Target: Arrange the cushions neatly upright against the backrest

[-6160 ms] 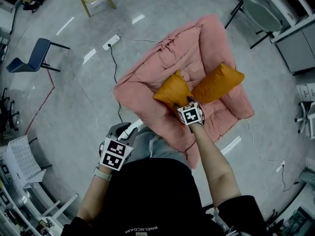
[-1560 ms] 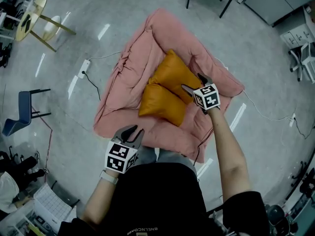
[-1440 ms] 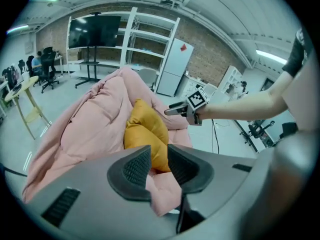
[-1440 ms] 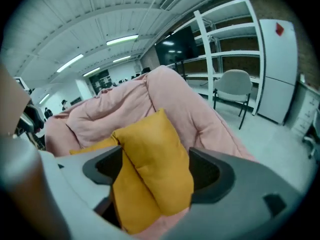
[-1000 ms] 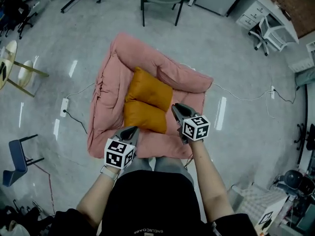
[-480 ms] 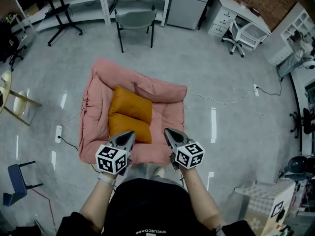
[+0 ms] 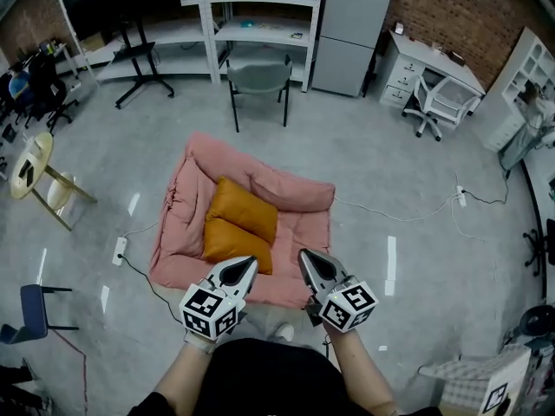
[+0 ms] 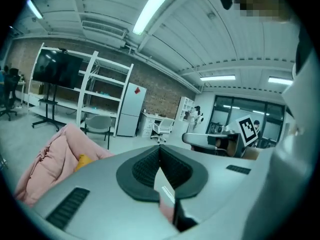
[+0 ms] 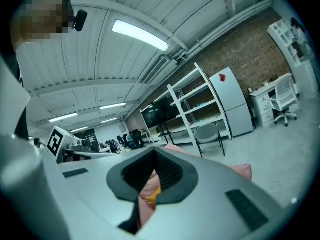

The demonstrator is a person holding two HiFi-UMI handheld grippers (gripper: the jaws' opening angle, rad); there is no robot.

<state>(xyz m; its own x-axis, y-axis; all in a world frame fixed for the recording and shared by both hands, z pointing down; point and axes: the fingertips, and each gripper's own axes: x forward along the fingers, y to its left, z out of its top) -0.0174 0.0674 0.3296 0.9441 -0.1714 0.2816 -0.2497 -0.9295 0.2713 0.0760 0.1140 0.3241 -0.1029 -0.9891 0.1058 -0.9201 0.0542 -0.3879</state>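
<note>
Near the bottom of the head view, both forearms reach forward side by side, with the hands raised in front of the body and the grippers pointing roughly level toward the far wall. The left gripper [image 7: 245, 264] has its jaws pressed together with nothing between them, and the right gripper [image 7: 308, 258] is likewise closed and empty. Each bears a marker cube [image 7: 211, 308] printed with black-and-white square patterns, and a similar pattern shows on a box [image 7: 494, 399] at the near right. A small red label sits on the tall white cabinet [image 7: 351, 24] at the far wall. Two orange cushions [image 7: 243, 208] touch each other on the left part of the pink floor sofa [image 7: 303, 228], against its raised left bolster [image 7: 178, 224]. From above they seem to lean rather than stand upright.
</note>
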